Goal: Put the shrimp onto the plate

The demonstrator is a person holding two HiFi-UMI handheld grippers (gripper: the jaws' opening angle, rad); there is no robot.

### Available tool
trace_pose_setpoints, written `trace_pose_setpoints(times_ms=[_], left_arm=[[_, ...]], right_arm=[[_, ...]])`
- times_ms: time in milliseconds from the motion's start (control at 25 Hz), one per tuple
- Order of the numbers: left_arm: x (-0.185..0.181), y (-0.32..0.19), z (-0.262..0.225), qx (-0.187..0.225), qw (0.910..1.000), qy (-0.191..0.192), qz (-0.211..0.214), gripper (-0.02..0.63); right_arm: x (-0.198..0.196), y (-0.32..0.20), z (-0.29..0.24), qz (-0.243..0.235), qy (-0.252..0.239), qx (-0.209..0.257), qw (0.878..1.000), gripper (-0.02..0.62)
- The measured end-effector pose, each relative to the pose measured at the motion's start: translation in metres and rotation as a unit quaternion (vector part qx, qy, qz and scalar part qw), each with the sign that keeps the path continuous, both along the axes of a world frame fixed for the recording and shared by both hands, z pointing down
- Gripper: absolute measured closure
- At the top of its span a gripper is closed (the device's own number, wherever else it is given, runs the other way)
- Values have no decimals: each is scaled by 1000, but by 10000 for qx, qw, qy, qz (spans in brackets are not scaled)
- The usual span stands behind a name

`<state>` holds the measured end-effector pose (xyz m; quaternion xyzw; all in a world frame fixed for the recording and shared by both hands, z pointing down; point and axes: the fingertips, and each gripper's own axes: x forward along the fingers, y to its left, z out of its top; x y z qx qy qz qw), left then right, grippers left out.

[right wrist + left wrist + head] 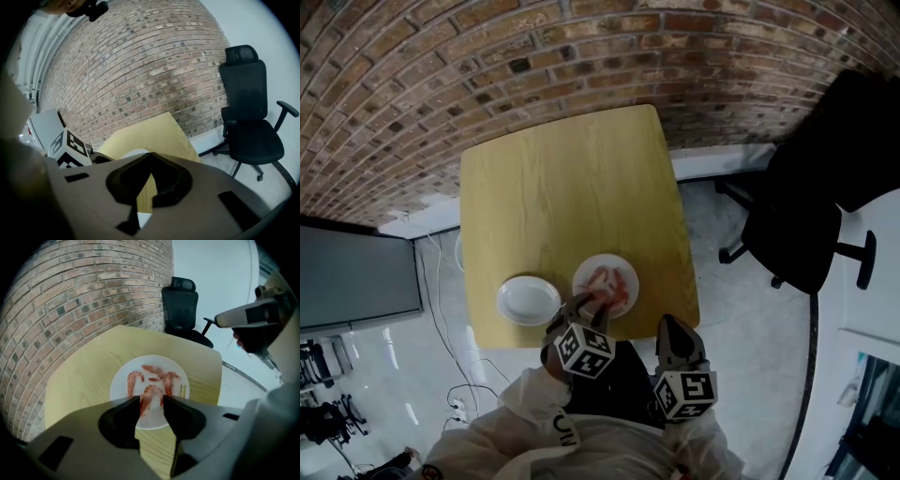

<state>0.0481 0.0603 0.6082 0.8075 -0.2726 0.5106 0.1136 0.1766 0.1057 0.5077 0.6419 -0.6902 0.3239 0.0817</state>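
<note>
Several pink shrimp lie on a white plate on the yellow table. My left gripper hangs over that plate's near side. It is open, and the nearest shrimp shows in the gap between its tips. In the head view the left gripper is at the shrimp plate's front rim. An empty white plate sits just to its left. My right gripper is off the table's front right corner. In its own view the right gripper is shut on nothing.
A black office chair stands on the pale floor right of the table. A brick wall runs behind the table. A dark screen leans at the left. Cables lie on the floor by the table's left edge.
</note>
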Motion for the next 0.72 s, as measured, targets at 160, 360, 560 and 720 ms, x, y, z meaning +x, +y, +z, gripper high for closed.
trace_pose_setpoints(times_ms=[160, 360, 560, 720], left_arm=[[4, 0, 0, -31, 10000, 24, 5, 446], [7, 1, 1, -84, 9999, 110, -31, 446], [8, 2, 0, -158, 9996, 215, -118, 446], [7, 2, 0, -204, 9988, 348, -283, 446]], right_arm=[[2, -1, 2, -7, -20, -25, 10000, 572], [4, -4, 3, -29, -45, -19, 10000, 572], [3, -5, 3, -76, -40, -38, 10000, 572], [3, -4, 4, -99, -45, -40, 9999, 572]])
